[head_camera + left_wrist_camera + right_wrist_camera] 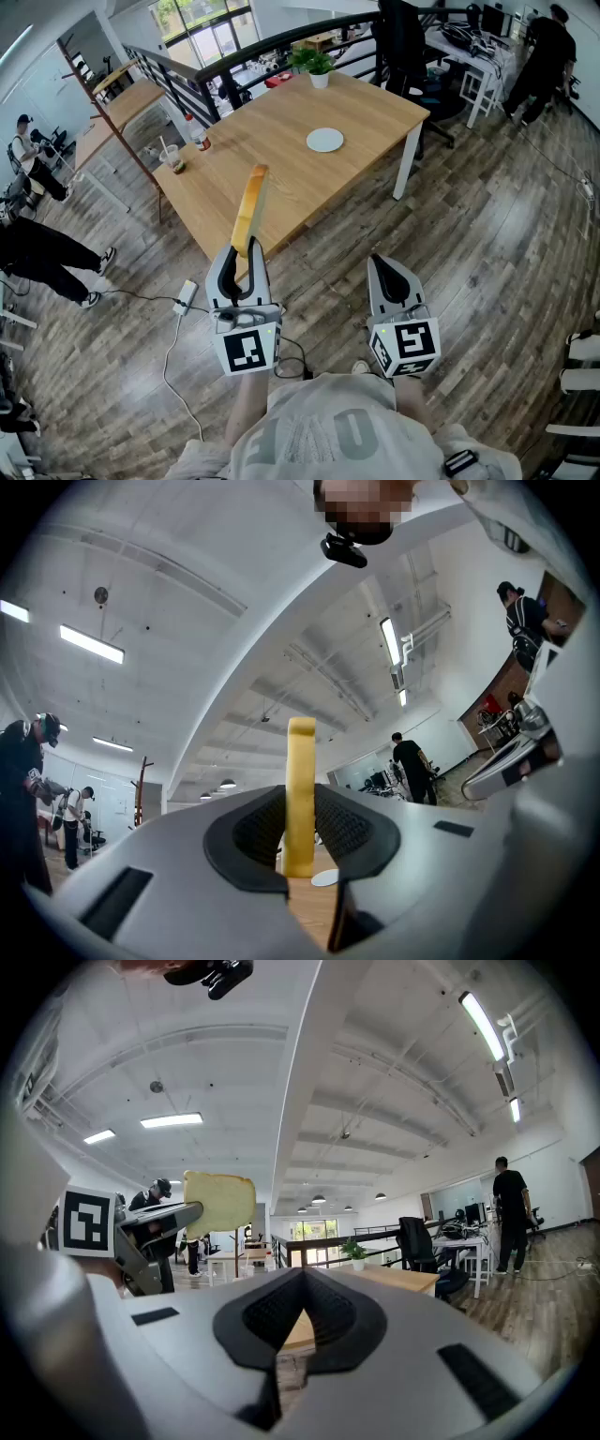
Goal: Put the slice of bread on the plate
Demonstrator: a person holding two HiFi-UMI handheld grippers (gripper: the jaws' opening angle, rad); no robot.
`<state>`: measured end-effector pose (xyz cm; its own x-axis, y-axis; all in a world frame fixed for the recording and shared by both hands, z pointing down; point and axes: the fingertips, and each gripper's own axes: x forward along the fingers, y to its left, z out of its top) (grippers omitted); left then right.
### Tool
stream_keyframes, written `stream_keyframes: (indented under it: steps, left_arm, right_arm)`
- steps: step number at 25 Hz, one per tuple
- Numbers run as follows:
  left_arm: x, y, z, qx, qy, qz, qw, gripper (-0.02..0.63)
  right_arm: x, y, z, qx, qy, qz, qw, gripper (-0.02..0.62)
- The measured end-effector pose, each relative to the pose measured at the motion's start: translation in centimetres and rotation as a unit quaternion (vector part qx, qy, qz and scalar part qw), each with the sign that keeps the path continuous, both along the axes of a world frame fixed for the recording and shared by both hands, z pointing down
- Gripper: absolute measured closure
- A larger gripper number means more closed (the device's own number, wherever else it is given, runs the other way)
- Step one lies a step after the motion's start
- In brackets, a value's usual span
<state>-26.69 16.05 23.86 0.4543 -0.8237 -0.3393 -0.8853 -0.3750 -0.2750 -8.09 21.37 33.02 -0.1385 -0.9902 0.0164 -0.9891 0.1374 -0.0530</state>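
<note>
A slice of bread [249, 208] stands upright and edge-on in my left gripper [244, 249], which is shut on its lower part. In the left gripper view the slice [300, 789] rises between the dark pads [352, 832]. The right gripper view shows its pale face [219, 1200] held out to the left. A small white plate [324, 140] lies on the wooden table [272, 178] well ahead of both grippers, and it peeks out under the bread [325, 877]. My right gripper [382, 262] hangs beside the left one over the floor, shut with nothing in it [302, 1279].
A potted plant [317, 64] stands at the table's far edge, and a drink cup [173, 157] and a bottle [199, 134] near its left corner. A black railing [234, 66] runs behind. A power strip [185, 297] and cables lie on the floor. People stand left and back right.
</note>
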Motion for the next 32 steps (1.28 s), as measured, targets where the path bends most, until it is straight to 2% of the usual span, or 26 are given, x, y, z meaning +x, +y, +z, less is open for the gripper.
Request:
stream_keyframes:
  steps: [8,12,25,28,32]
  left_arm:
    - [0.7,-0.4,0.8,-0.021,0.014,-0.011,0.9996,0.52]
    - [1.7,0.0,1.4,-0.025,0.011,-0.01,0.9996,0.52]
    - [6.4,2.2,4.3,-0.038,0.007,-0.02,0.999,0.52]
    - [7.4,1.7,5.2,-0.047,0.007,-0.014,0.9988,0.52]
    - [8.6,-0.5,5.6,-0.042,0.016,-0.004,0.999,0.52]
  right_arm:
    - [0.8,0.3,0.4,-0.01,0.006,-0.013,1.0,0.578]
    - [1.3,0.8,1.6,-0.033,-0.007,-0.024,0.999,0.578]
    - [7.9,6.1,6.6,-0.08,0.003,-0.021,0.997,0.578]
    - [8.8,5.9,7.5,-0.091,-0.012,-0.013,0.996,0.578]
    - [9.0,3.6,8.2,-0.098,0.004,-0.018,0.995,0.578]
